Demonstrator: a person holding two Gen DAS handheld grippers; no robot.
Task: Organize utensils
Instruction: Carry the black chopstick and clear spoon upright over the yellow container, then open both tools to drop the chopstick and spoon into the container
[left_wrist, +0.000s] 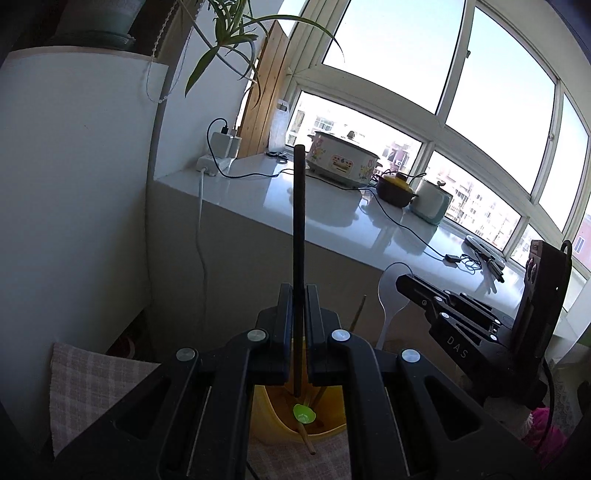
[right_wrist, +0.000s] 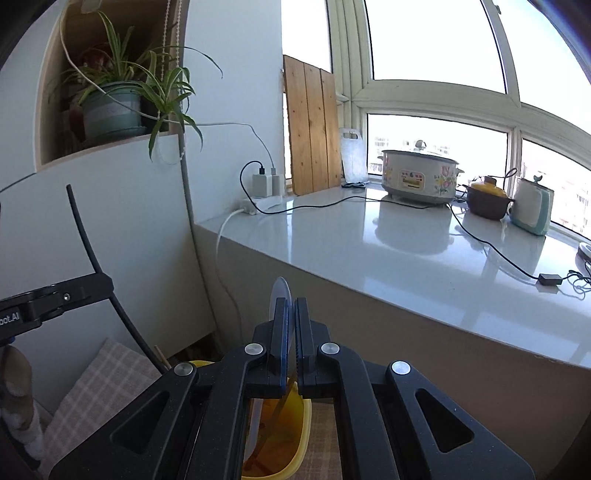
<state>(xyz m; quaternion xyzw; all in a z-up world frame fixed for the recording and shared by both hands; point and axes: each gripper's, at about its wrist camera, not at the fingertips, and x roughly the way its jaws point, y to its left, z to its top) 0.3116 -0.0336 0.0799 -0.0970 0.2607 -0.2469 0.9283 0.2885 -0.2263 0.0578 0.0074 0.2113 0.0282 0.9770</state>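
My left gripper (left_wrist: 297, 291) is shut on a long dark utensil handle (left_wrist: 298, 206) that stands upright; its green spoon end (left_wrist: 304, 412) rests inside a yellow container (left_wrist: 325, 430) below the jaws. A wooden stick (left_wrist: 306, 437) also lies in the container. My right gripper (right_wrist: 290, 306) is shut on a translucent white rice paddle (right_wrist: 279, 291), held upright over the same yellow container (right_wrist: 295, 458). In the left wrist view the right gripper (left_wrist: 404, 282) and the paddle (left_wrist: 393, 295) show at the right. The left gripper (right_wrist: 107, 286) and its dark handle (right_wrist: 86, 240) show at the left of the right wrist view.
A white counter (right_wrist: 424, 254) under windows holds a floral cooker (right_wrist: 419, 181), a brown pot with yellow lid (right_wrist: 487, 201), a pale kettle (right_wrist: 532, 210), cables and a power strip (right_wrist: 260, 203). A potted plant (right_wrist: 110, 107) sits in a shelf. Checked cloth (right_wrist: 99, 384) lies under the container.
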